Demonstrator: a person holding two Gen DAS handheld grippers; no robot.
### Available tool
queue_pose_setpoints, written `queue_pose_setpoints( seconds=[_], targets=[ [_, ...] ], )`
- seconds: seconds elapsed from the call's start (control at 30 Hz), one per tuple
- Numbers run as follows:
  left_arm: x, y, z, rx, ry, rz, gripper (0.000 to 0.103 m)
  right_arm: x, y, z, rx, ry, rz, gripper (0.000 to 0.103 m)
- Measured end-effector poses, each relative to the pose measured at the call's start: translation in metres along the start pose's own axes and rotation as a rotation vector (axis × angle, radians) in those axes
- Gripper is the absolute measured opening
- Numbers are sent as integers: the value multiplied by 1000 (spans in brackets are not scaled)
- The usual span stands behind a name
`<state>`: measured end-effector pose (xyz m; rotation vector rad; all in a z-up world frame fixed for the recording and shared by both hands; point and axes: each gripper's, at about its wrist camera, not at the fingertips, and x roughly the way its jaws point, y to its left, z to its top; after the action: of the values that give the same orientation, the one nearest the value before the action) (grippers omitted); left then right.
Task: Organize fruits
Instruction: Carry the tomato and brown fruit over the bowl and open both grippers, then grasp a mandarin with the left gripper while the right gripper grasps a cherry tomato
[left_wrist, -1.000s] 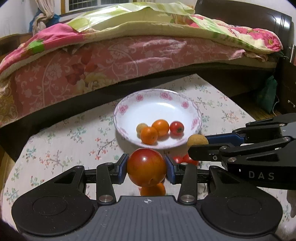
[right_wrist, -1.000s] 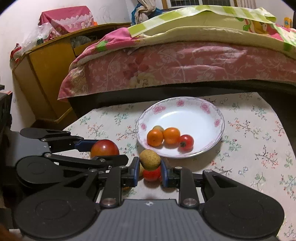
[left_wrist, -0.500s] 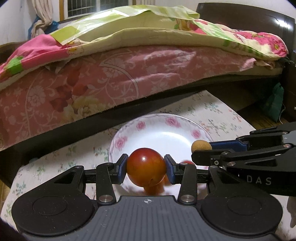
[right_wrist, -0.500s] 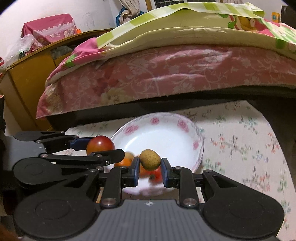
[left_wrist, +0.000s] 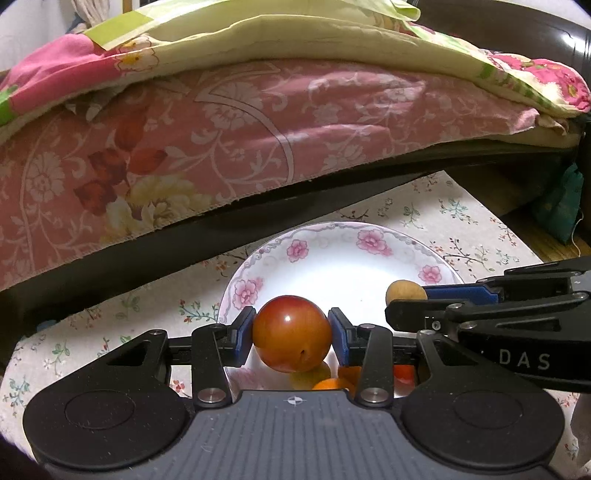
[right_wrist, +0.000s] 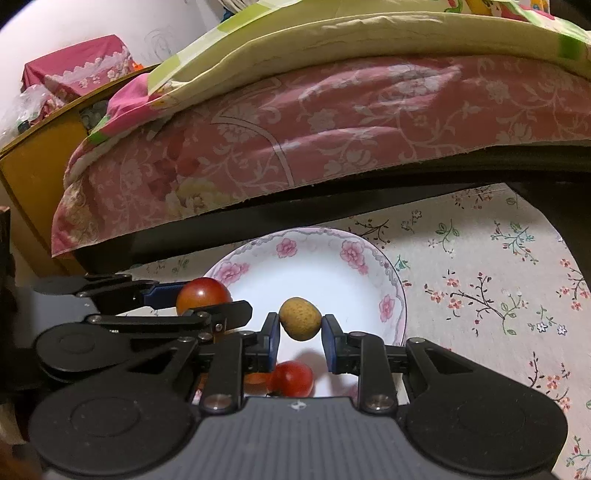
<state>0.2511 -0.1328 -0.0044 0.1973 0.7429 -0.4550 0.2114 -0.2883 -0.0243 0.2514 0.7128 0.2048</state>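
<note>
1. My left gripper (left_wrist: 291, 334) is clamped on a red-orange fruit (left_wrist: 291, 333), held over the plate (left_wrist: 258, 258).
2. My right gripper (right_wrist: 299, 328) pinches a small tan fruit (right_wrist: 299, 319), also above the plate.
3. Done: small oranges (left_wrist: 328, 384) and a red tomato (right_wrist: 291, 377) already lie in the plate.
4. Left: release both held fruits there.

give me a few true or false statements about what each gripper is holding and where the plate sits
1. The left gripper is shut on a red fruit. True.
2. The right gripper is open with nothing in it. False: it grips a small tan fruit.
3. Both held fruits hang above the plate. True.
4. The plate holds no fruit. False: a small red fruit and orange ones lie in it.
5. The plate sits on the bed. False: it is on a flowered cloth.
</note>
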Motion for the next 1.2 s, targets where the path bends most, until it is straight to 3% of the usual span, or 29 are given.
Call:
queue_pose_setpoints(
  seconds=[0.5, 0.83, 1.2],
  targets=[
    [-11, 1, 4, 6, -13, 15, 59, -9, 2, 8, 9, -26, -17, 30],
    [-53, 0, 4, 15, -45, 12, 59, -44, 17, 2, -23, -45, -21, 31],
    [-105, -10, -38, 59, 2, -15, 62, -87, 39, -29, -37, -25, -3, 32]
  ],
)
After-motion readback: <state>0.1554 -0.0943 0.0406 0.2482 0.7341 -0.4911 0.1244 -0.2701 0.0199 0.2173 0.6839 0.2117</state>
